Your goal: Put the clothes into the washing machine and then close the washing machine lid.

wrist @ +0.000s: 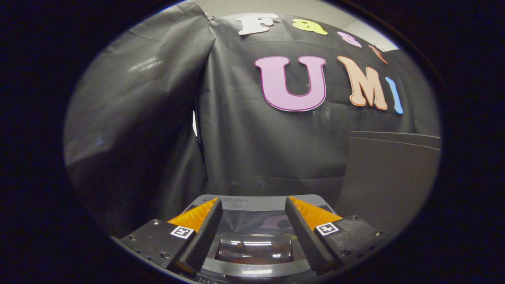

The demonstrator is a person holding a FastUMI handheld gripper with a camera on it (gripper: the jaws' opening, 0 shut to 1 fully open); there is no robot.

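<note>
Gripper: fingers apart, empty | washing machine lid between them, glossy | risk: fingers slipping off it

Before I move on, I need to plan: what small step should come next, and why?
Probably draw back and look for the clothes: the fingers stand open with nothing held, above the washing machine, whose glossy lid looks shut.

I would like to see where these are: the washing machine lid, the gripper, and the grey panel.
washing machine lid (252, 247): gripper view, on its glossy window, between the jaws.
gripper (252, 215): gripper view, midway between its open jaws.
grey panel (388, 177): gripper view, on its flat face.
</note>
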